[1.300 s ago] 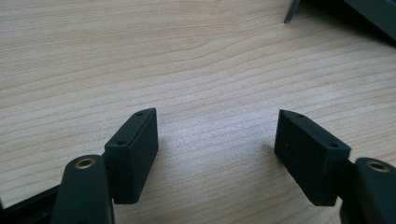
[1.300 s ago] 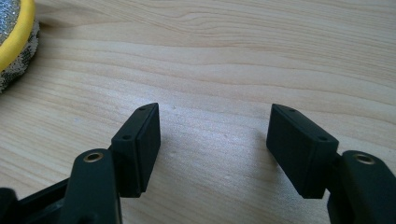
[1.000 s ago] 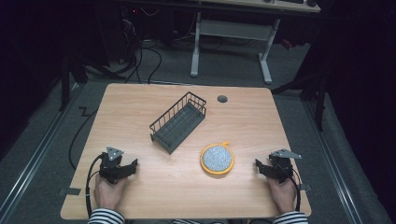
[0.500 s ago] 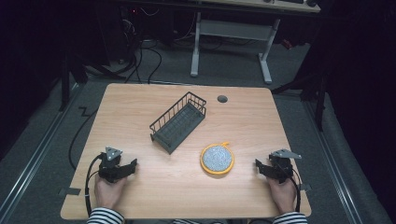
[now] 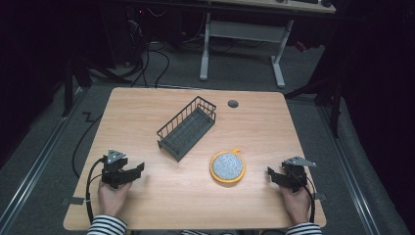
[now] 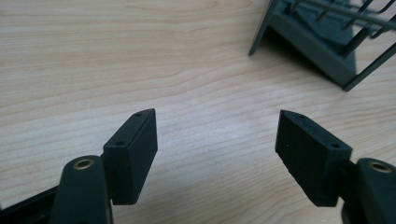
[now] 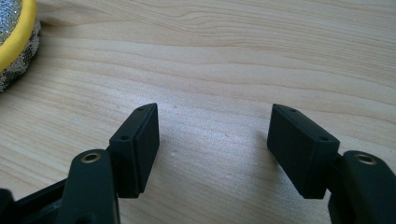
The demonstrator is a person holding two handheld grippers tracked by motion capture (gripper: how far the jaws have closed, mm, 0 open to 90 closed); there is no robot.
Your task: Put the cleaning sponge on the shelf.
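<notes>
A dark wire basket [image 5: 187, 128] lies askew at the middle of the wooden table [image 5: 266, 129]; its near corner [image 6: 327, 44] appears at the upper right of the left gripper view. A round silver scrubbing pad with a yellow rim [image 5: 227, 166] rests in front of the basket, and its edge [image 7: 14, 37] shows at the top left of the right gripper view. My left gripper [image 5: 138, 171] [image 6: 217, 140] sits near the table's front left. Its jaws stand wide, have just been closing a little, and hold nothing. At the front right, my right gripper [image 5: 270, 175] [image 7: 212, 135] is open over bare wood.
A round cable hole [image 5: 233, 104] sits near the table's far edge. Black cables trail off the front left of the table. Beyond the table stand a white desk frame [image 5: 242, 34] and dark floor.
</notes>
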